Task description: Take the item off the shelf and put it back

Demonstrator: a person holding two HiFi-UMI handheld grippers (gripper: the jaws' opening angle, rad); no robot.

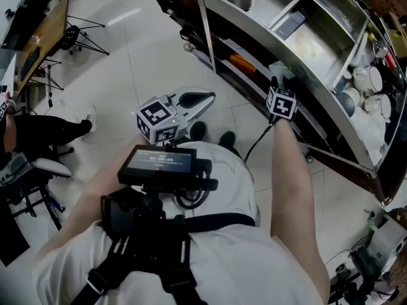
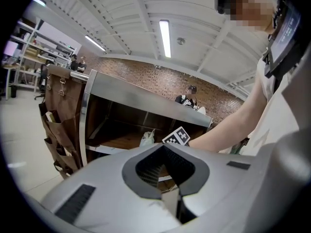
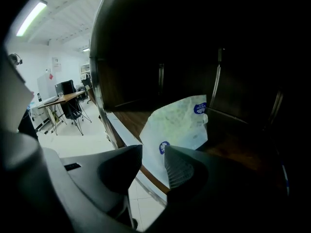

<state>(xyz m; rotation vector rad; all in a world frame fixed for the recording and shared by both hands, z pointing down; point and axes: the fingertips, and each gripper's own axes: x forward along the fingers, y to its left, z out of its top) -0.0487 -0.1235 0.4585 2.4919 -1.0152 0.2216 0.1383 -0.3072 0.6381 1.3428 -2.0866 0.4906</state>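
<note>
Pale packet with blue logos, standing at the front edge of the wooden shelf, just ahead of the right gripper, jaws spread wide, gripping nothing. Off the shelf, left gripper, jaws closed together, empty.

A pale bag stands at the shelf edge; bare board beside it.

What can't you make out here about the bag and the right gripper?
Bag contents: right gripper view, nothing shows through; logos too small to read.
Bag's base: same view, behind fingers of the right gripper.
Shelf depth: same view, too dark.
</note>
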